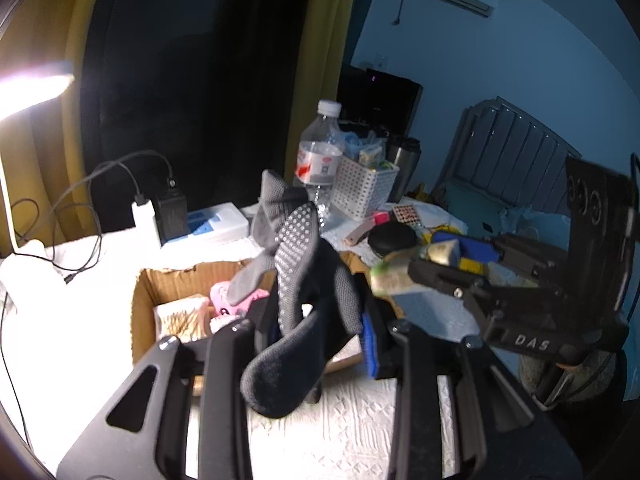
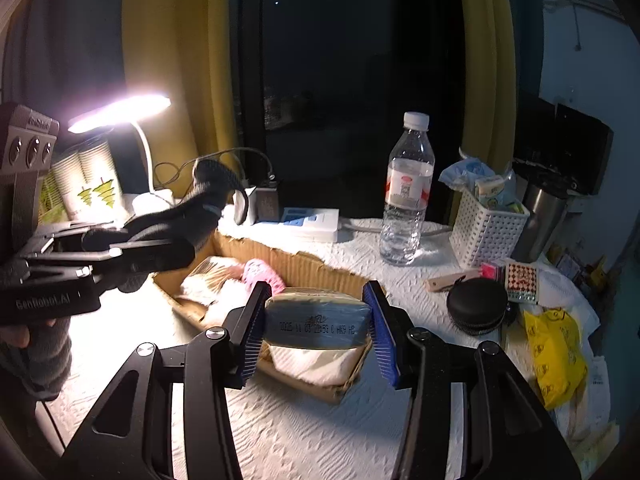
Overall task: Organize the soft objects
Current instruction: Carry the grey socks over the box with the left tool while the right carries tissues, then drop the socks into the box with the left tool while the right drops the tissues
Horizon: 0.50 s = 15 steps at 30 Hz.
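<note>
My left gripper is shut on a dark grey sock with grip dots, held above the cardboard box. The sock droops over the jaws. In the right wrist view the left gripper with the sock is over the box's left end. My right gripper is shut on a tissue pack above the box's near end. The right gripper also shows in the left wrist view, holding the pack. In the box lie a pink soft item and a white patterned cloth.
A water bottle, white basket, steel mug, power strip, black round case and yellow bag stand behind and right of the box. A lit desk lamp and paper cups are at the left.
</note>
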Available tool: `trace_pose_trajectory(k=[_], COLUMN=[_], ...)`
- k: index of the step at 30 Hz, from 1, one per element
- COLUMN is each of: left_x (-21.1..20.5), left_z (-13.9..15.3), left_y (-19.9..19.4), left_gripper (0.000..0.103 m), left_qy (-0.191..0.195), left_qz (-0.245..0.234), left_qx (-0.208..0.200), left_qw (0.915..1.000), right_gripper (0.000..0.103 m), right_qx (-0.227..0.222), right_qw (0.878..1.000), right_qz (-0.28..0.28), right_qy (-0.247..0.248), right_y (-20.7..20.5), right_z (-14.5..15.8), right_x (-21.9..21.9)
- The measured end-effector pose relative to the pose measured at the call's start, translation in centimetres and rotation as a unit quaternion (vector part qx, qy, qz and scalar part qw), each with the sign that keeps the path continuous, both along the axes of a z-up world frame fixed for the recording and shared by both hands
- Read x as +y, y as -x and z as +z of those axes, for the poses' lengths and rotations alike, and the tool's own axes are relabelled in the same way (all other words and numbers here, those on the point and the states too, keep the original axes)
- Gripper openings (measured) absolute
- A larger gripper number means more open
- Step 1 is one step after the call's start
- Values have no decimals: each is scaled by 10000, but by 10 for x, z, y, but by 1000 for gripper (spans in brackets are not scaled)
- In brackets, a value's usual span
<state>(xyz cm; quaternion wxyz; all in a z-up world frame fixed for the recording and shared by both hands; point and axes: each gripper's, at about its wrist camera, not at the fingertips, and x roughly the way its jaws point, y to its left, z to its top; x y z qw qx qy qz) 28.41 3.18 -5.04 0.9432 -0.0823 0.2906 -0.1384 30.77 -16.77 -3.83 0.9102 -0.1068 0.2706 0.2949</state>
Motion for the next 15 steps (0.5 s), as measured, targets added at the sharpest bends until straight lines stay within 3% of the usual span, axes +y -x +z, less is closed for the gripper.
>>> trace_pose_trajectory(k=[12,14,15], left_x=[-10,-14,-16], left_z=[-28,-36,-41], left_y=[-43,-52,-56], left_gripper=[32,33,33], left_qy=[-42,-75,-88], left_qz=[-60,-105,-115], left_qx=[433,561,633], left_qw=[9990,9983,9979], right_gripper=[50,54,61], right_qx=[192,426,636], right_qw=[9994,9987,9978], right_qz=[-50,81,116], right_qy=[-276,-258,-144], right_y=[-50,-62,-69], right_z=[-22,-33,-41], right_x=[4,7,10])
